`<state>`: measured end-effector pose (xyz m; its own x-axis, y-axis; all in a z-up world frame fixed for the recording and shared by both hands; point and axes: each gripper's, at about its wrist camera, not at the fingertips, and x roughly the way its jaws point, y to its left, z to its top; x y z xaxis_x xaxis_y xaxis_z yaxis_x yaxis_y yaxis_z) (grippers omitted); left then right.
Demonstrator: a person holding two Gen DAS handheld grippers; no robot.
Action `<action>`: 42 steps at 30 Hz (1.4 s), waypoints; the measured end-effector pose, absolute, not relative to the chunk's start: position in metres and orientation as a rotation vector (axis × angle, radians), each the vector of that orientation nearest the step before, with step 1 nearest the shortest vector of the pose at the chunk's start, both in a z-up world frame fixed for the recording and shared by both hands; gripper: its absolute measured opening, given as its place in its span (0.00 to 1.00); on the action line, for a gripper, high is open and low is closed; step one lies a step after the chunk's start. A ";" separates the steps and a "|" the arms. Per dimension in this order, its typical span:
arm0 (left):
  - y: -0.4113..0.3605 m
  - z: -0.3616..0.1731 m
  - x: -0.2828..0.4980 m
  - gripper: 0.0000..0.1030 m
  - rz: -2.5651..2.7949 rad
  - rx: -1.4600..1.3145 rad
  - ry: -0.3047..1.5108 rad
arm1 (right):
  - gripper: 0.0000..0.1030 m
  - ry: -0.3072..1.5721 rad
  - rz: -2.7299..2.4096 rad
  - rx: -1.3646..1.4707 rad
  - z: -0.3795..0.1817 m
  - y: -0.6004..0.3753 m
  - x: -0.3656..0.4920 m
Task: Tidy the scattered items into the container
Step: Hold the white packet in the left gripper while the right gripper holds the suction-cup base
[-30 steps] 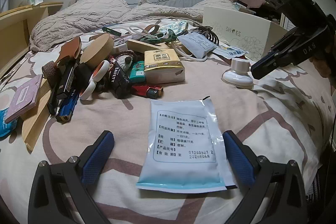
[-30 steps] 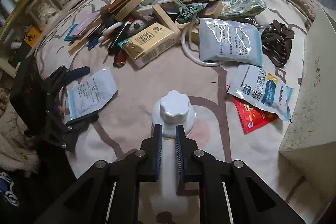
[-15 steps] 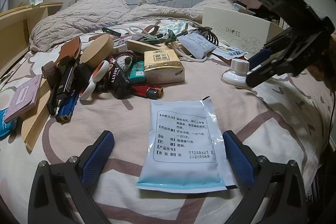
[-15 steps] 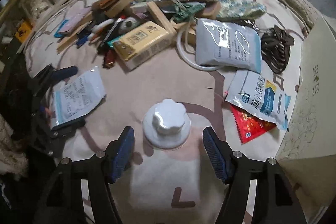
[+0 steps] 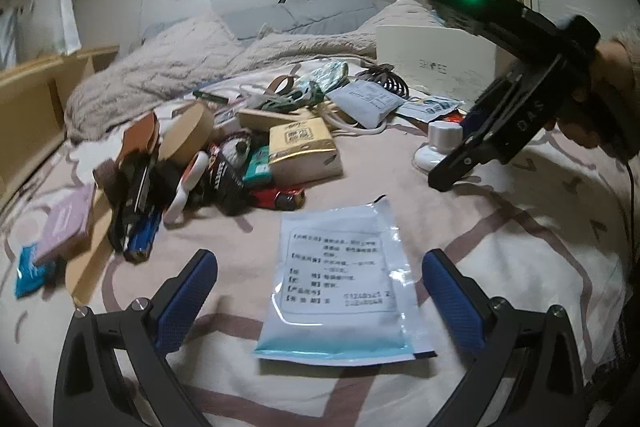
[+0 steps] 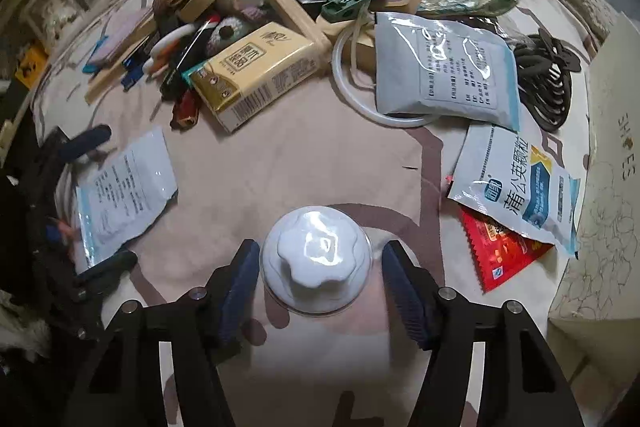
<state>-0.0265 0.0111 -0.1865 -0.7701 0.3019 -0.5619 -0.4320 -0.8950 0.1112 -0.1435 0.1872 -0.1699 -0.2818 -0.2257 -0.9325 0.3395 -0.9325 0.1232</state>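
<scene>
While the right tongs point(image 6: 316, 287) are closing around the white knobbed lid point(image 6: 316, 259) on the bed point(image 6: 304, 163), pads not yet touching, they should seat low on its dome. The left tongs point(image 5: 320, 291), wide open, straddle a flat sachet point(image 5: 340, 275).

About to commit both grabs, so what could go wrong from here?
1. The right gripper is closing around the white knobbed object; its domed, glossy sides could let it squirt out from between the fingers.
2. The left gripper straddles the flat white sachet lying on soft bedding; the fingers may pinch the sheet or slide over it.
3. The shoe box stands close on the right; a hurried swing could clip its wall.
</scene>
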 end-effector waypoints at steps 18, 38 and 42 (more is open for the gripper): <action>0.017 -0.185 -0.034 0.88 2.584 -0.867 0.276 | 0.55 0.190 -2.309 1.541 -0.172 0.191 -0.134; 0.029 -0.187 -0.024 0.64 2.588 -0.813 0.489 | 0.56 0.225 -2.310 1.542 -0.174 0.185 -0.135; 0.029 -0.186 -0.025 0.63 2.584 -0.827 0.483 | 0.56 0.225 -2.311 1.540 -0.174 0.186 -0.134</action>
<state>-0.0245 0.0289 -0.1864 -0.7530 0.2514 -0.6081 -0.4542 -0.8672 0.2039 -0.1344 0.1860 -0.1740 -0.3459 -0.2020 -0.9163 0.3749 -0.9250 0.0623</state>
